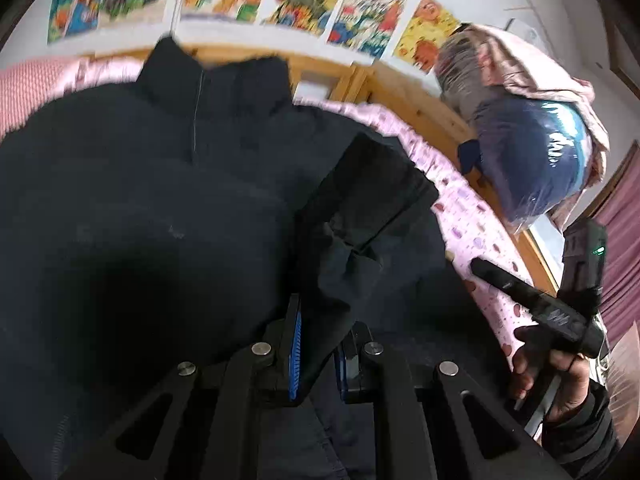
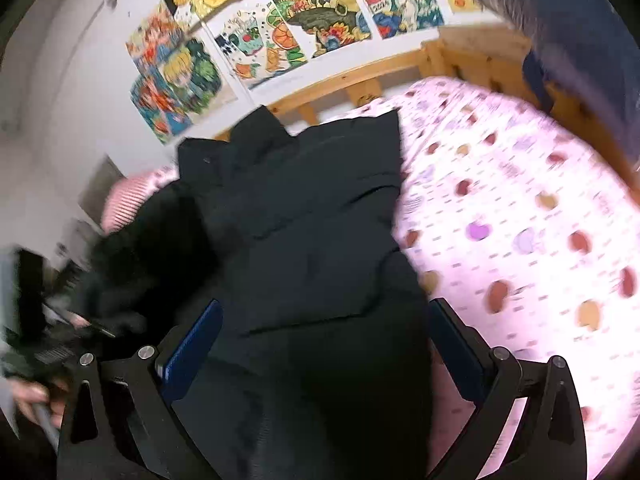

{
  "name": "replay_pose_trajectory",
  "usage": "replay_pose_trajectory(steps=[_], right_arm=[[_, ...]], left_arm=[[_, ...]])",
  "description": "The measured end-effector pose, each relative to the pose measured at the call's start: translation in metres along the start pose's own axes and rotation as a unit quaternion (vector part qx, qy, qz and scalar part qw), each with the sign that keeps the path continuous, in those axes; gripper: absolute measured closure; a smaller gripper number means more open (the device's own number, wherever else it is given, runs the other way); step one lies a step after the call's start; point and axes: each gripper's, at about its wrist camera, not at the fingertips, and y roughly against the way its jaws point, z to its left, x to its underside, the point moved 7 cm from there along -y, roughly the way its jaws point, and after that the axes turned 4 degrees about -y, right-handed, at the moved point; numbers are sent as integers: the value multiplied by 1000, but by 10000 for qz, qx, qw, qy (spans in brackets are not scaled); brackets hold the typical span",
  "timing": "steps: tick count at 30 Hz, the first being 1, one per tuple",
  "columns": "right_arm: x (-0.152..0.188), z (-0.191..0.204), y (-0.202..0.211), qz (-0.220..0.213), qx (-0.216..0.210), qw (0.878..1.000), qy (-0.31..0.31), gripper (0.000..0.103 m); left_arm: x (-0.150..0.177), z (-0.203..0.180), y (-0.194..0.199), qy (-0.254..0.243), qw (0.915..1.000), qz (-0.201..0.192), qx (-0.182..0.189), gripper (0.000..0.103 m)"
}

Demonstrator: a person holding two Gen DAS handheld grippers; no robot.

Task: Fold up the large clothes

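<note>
A large black padded jacket lies on the pink patterned bed sheet, collar toward the wooden headboard. My left gripper is shut on a fold of the jacket's sleeve fabric, which rises between its blue pads. In the right wrist view the jacket stretches away from me, and my right gripper stands open, its blue-padded fingers on either side of the jacket's lower part. The right gripper also shows at the right edge of the left wrist view, held by a hand.
A wooden bed frame runs along the wall under colourful posters. Plastic-wrapped bundles of bedding are piled at the bed's far right. The sheet right of the jacket is bare. A pink striped pillow lies at left.
</note>
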Motion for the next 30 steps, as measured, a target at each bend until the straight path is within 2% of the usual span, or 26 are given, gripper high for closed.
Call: replay_pose_trajectory(steps=[5, 8, 12, 15, 17, 18, 19, 21, 22, 23, 24, 25, 27, 29, 30], right_arm=[[3, 20, -22, 172, -859, 9953, -409, 3], [7, 38, -46, 456, -1458, 9850, -806, 3], [17, 60, -71, 711, -1773, 9762, -1029, 3], [23, 68, -85, 787, -1953, 9666, -1462, 3], [24, 72, -92, 807, -2067, 9597, -1725, 3], [27, 74, -92, 801, -2072, 9591, -1756, 3], [33, 77, -91, 787, -2070, 9588, -1780, 3], [35, 85, -94, 809, -1992, 9608, -1749, 4], [36, 86, -93, 837, -1885, 9636, -1703, 7], [35, 84, -93, 860, -1818, 9652, -1672, 17], [36, 85, -95, 893, -1695, 9681, -1618, 32], [38, 84, -97, 942, -1518, 9715, -1558, 41], [40, 81, -102, 1017, -1171, 9774, -1439, 70], [43, 78, -107, 1036, -887, 9817, -1326, 88], [43, 79, -109, 1028, -870, 9824, -1293, 93]], left_arm=[[12, 8, -14, 152, 9997, 204, 33, 89], [18, 11, -19, 151, 9995, 275, 43, 87], [24, 11, -26, 153, 9991, 374, 132, 80], [28, 10, -26, 79, 9991, 362, 224, 74], [29, 8, -26, 61, 9989, 359, 308, 68], [30, 6, -26, 56, 9985, 364, 402, 58], [30, 4, -24, 58, 9980, 350, 522, 43], [31, -1, -20, 59, 9970, 296, 719, 34], [32, -3, -18, 24, 9971, 283, 706, 34], [32, -4, -16, -7, 9973, 279, 678, 34], [33, -5, -14, -14, 9974, 267, 668, 33], [33, -4, -9, 23, 9974, 254, 677, 32], [34, -2, 1, 102, 9975, 221, 669, 29], [35, 1, 12, 122, 9982, 175, 554, 27], [36, 5, 18, 114, 9990, 192, 386, 26]])
